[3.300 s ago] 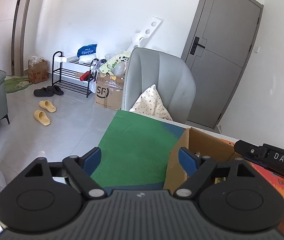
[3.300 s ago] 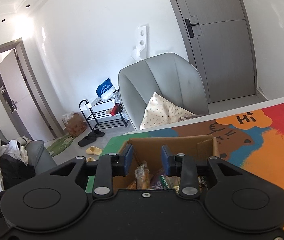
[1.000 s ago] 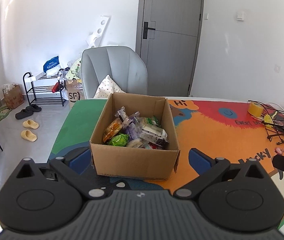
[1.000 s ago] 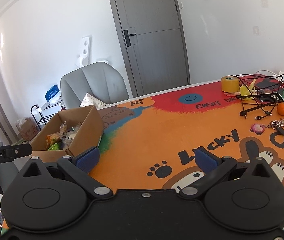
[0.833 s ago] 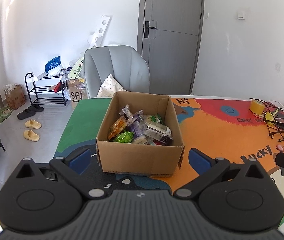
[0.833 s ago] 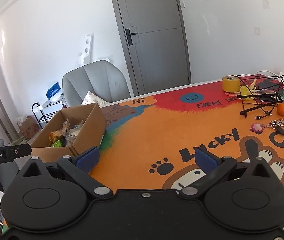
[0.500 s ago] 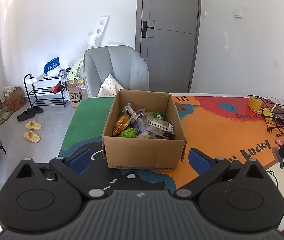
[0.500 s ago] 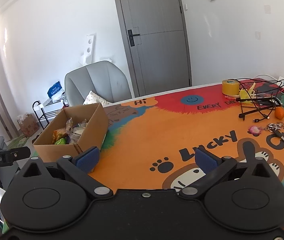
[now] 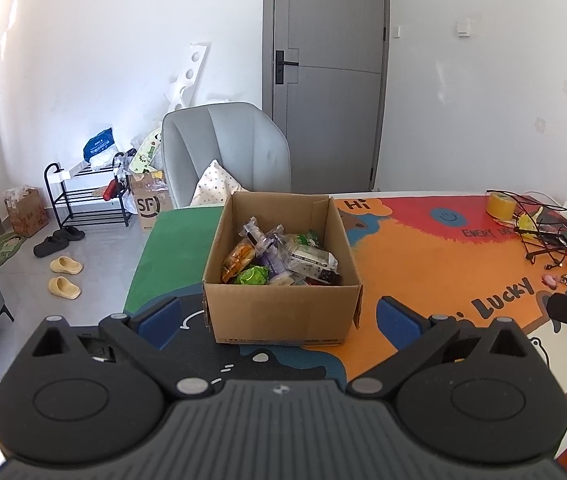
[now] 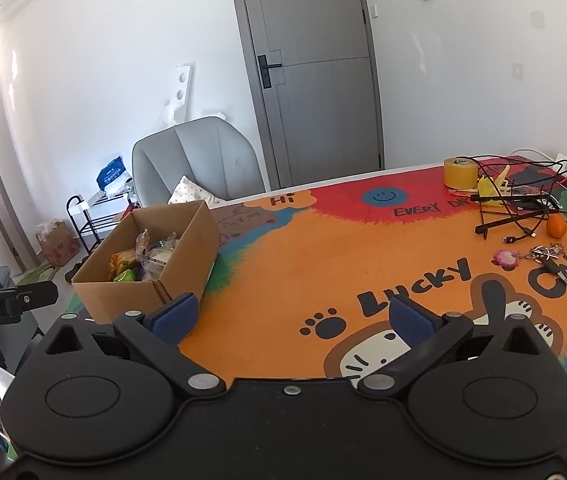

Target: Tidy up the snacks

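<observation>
snacks jumbled in upright box | both tongs spread

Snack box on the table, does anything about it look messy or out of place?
The cardboard box sits upright and intact, but the snack packets inside lie jumbled at all angles. Nothing has spilled onto the mat.

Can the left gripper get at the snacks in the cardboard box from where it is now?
Probably yes. The left gripper is open and faces the cardboard box head on. The box top is open, nothing covers the snacks, but the near wall stands between, so it must go over it.
</observation>
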Action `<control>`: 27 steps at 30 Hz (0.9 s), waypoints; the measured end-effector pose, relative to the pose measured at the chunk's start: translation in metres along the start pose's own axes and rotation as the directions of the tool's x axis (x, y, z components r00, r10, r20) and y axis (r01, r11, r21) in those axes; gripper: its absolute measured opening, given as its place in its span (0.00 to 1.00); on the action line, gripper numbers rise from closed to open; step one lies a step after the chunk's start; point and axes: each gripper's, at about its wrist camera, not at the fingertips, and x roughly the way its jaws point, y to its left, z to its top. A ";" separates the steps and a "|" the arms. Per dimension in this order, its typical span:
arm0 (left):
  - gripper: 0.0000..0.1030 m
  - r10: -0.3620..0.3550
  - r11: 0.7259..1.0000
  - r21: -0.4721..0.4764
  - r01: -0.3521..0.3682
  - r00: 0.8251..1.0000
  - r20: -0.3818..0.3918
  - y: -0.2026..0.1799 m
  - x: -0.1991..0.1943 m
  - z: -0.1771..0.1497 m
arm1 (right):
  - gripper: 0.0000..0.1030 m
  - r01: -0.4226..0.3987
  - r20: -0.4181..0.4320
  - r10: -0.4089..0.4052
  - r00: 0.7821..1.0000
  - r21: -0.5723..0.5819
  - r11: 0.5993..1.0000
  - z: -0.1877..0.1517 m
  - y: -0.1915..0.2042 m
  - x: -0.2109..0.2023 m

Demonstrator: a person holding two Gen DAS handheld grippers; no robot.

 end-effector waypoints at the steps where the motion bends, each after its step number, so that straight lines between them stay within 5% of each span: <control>1: 1.00 -0.001 1.000 0.001 0.001 1.000 0.001 0.000 -0.001 0.000 | 1.00 0.001 0.000 -0.001 1.000 0.002 1.000 0.000 -0.001 0.000; 27: 1.00 -0.016 1.000 0.004 0.016 1.000 -0.014 -0.001 -0.003 0.001 | 1.00 0.004 0.003 -0.004 1.000 0.005 1.000 0.003 -0.002 -0.002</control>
